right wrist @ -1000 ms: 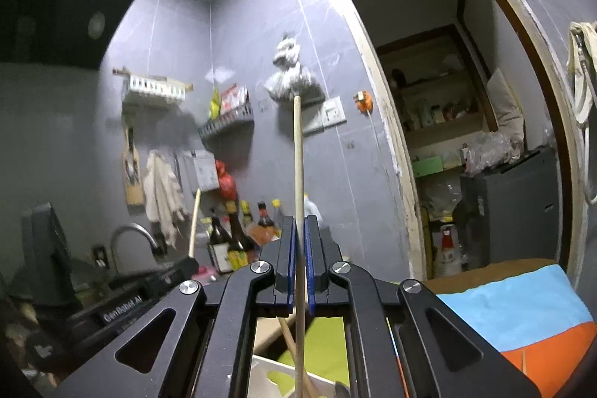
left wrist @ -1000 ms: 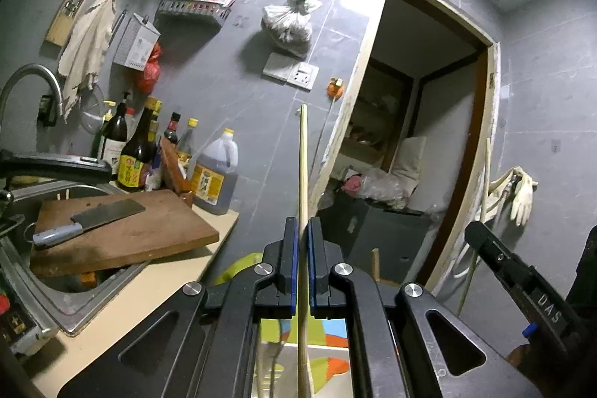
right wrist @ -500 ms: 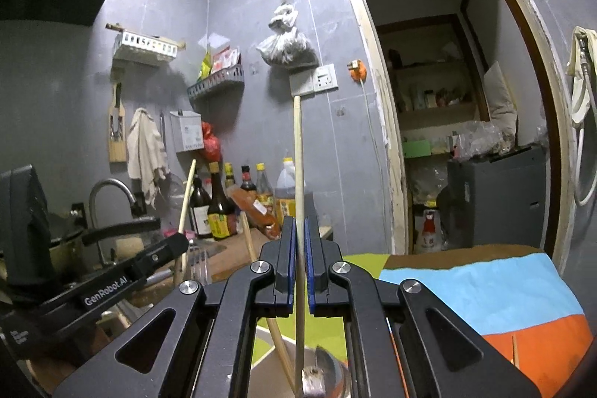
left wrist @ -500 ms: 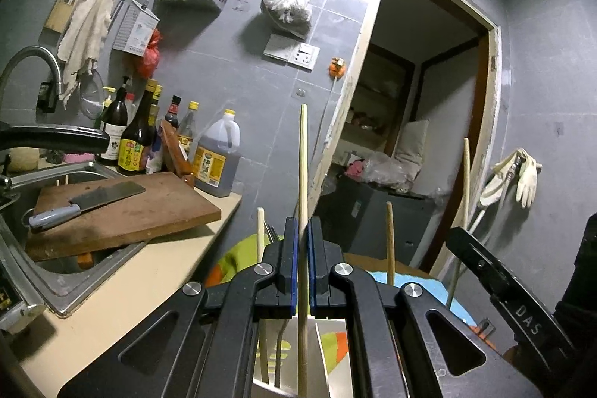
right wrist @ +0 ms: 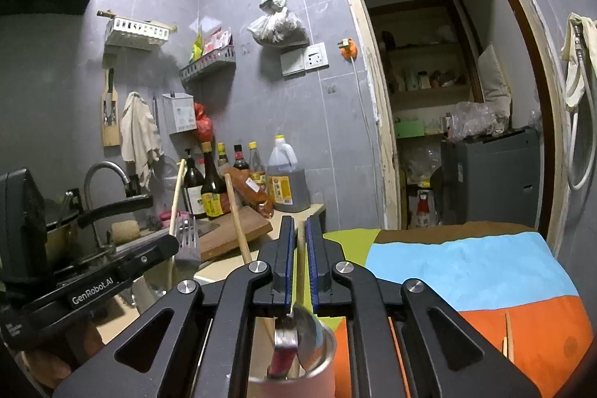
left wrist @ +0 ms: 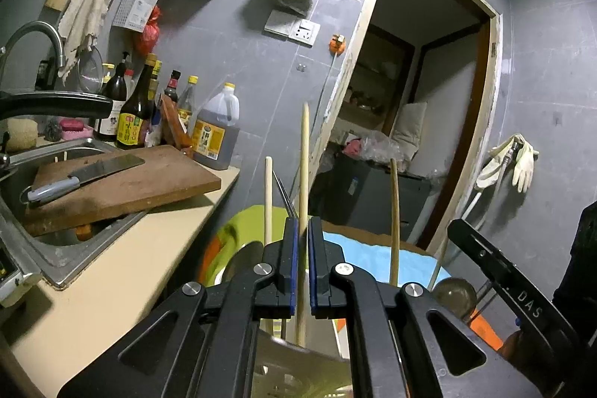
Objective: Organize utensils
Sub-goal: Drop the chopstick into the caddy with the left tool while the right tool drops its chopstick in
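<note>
My left gripper point(left wrist: 303, 230) has its jaws slightly parted around an upright wooden chopstick point(left wrist: 304, 152), which stands loose between them over a white slotted holder point(left wrist: 283, 372). Other chopsticks point(left wrist: 393, 211) and a fork point(left wrist: 283, 191) stand in that holder. My right gripper point(right wrist: 297, 230) has its jaws parted too; a chopstick point(right wrist: 299, 248) sits low between them, dropped into a pink cup point(right wrist: 298, 379) that holds a spoon point(right wrist: 306, 334). A fork point(right wrist: 186, 237) and chopsticks point(right wrist: 235, 215) stand at left.
A multicoloured cloth point(right wrist: 466, 267) covers the table, with loose chopsticks point(right wrist: 508, 334) on its orange part. To the left is a counter point(left wrist: 112, 267) with a sink, a cutting board point(left wrist: 123, 181) bearing a cleaver, and several bottles point(left wrist: 216, 125). A doorway point(left wrist: 410, 122) lies beyond.
Both grippers lowered toward the containers and their jaws parted. The right chopstick slid down out of the jaws into the pink cup; the left chopstick sank lower into the white holder.
</note>
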